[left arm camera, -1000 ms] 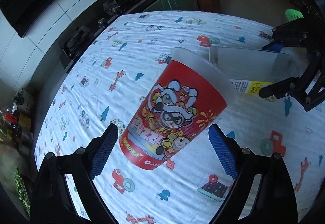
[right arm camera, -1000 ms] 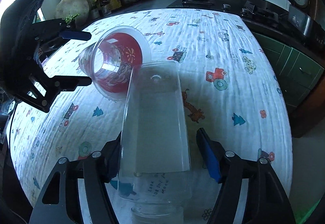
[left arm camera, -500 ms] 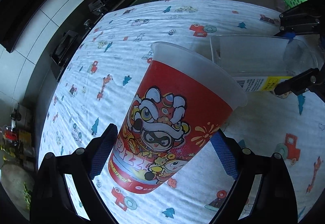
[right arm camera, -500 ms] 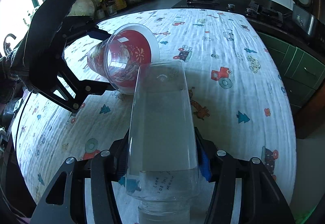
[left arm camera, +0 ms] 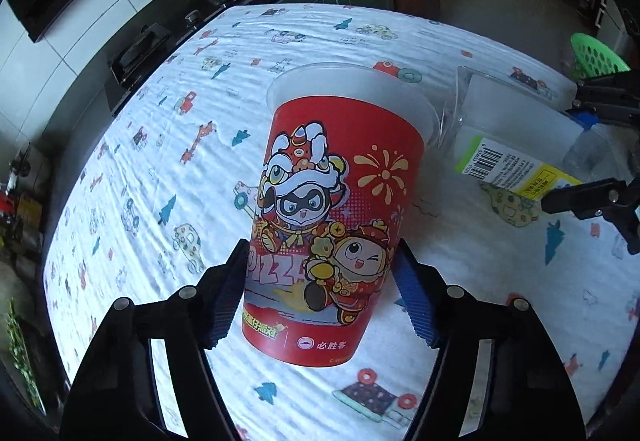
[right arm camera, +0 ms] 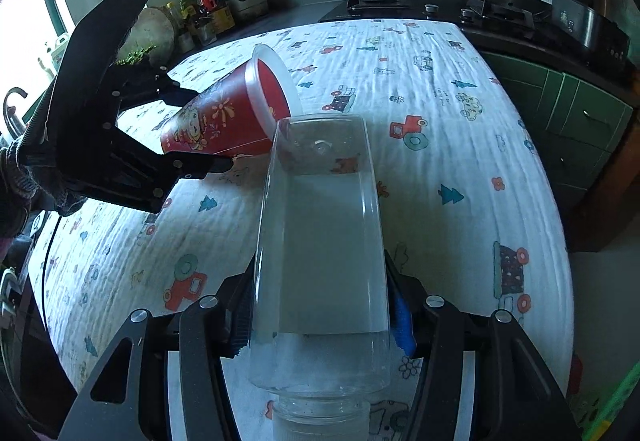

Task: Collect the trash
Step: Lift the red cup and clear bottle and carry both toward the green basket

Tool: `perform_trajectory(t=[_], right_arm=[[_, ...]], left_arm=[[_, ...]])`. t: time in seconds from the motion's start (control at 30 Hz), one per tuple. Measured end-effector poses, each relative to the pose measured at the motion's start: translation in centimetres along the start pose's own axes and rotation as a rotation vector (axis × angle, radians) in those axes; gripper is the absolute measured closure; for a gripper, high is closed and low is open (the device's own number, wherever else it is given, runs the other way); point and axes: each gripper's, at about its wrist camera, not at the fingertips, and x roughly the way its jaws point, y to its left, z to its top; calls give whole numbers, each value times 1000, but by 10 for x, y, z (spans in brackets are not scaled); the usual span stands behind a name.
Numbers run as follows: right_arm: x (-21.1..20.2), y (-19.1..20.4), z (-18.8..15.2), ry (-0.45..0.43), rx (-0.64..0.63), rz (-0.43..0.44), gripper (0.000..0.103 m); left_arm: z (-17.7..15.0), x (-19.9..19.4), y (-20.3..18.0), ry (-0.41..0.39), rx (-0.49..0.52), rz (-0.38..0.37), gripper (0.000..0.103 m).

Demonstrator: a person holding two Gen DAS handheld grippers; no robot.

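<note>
Your left gripper (left arm camera: 320, 293) is closing its fingers around the red cup (left arm camera: 336, 209), above the desk (left arm camera: 160, 161). Your right gripper (right arm camera: 320, 317) is pinching the clear bottle (right arm camera: 320, 241), whose base is touching the cup's rim.

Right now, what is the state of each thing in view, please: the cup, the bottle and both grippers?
Red paper cup: empty, tilted, lifted off the cloth between the left jaws.
Clear plastic bottle: empty, held by its body, base pointing away from the right wrist camera.
Left gripper: jaws closing, pads on the cup's sides.
Right gripper: shut on the bottle.
Tablecloth: spread over the table, lightly wrinkled.
</note>
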Motion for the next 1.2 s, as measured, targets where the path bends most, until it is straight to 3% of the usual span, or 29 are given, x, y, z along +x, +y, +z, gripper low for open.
perform_trajectory(t=[0.4, 0.83, 1.2], right_arm=[[-26, 8, -24, -25, 46, -15, 50], [-90, 2, -59, -109, 122, -95, 50], [-156, -44, -117, -168, 240, -234, 51]], left_arm=[[-14, -34, -18, -32, -145, -50, 36], [-7, -78, -80, -135, -172, -129, 36], [17, -97, -153, -166, -122, -200, 36]])
